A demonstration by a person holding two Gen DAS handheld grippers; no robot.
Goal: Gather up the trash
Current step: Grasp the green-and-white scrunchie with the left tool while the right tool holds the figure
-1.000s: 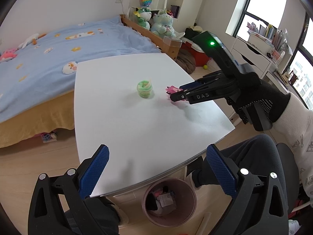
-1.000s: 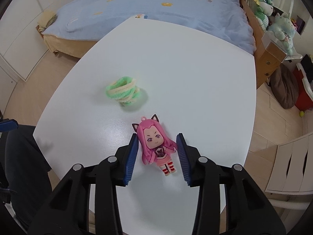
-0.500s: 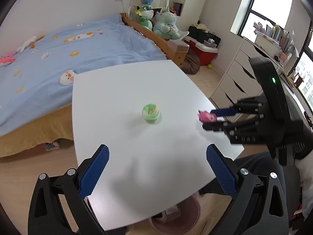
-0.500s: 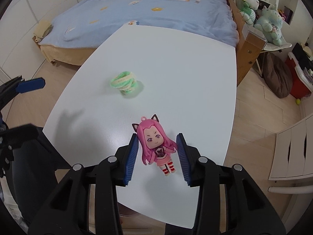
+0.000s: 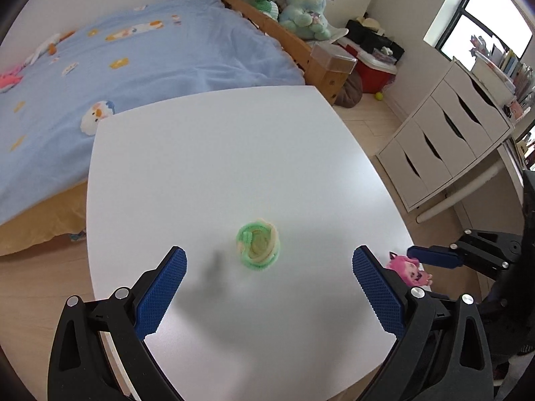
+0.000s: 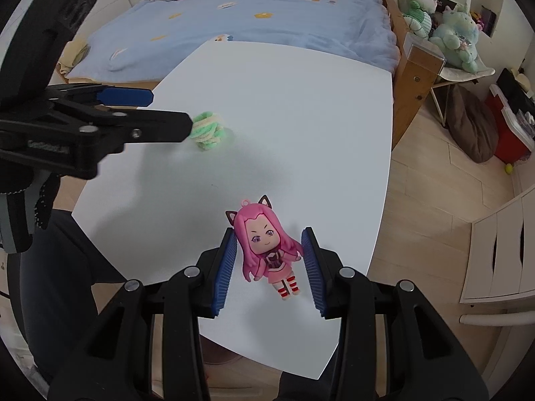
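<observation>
A green and cream fuzzy coil [image 5: 257, 245] sits on the white table [image 5: 217, 153]. My left gripper [image 5: 269, 287] is open and hovers just short of the coil, its fingers wide to either side. My right gripper [image 6: 269, 264] is shut on a pink-haired doll figure [image 6: 265, 245] and holds it above the table's near right edge. The doll also shows in the left wrist view [image 5: 409, 269]. The coil shows in the right wrist view [image 6: 209, 130], partly hidden by my left gripper [image 6: 147, 113].
A bed with a blue cover [image 5: 117, 53] lies beyond the table. Plush toys [image 5: 301, 10] sit at its wooden end. White drawers [image 5: 451, 133] stand at the right. A red box [image 6: 511, 127] and a brown bag [image 6: 471, 127] are on the floor.
My left gripper has moved forward over the table toward the coil. My right gripper has lifted the doll and drawn it back to the table's edge. The bin under the table has left view.
</observation>
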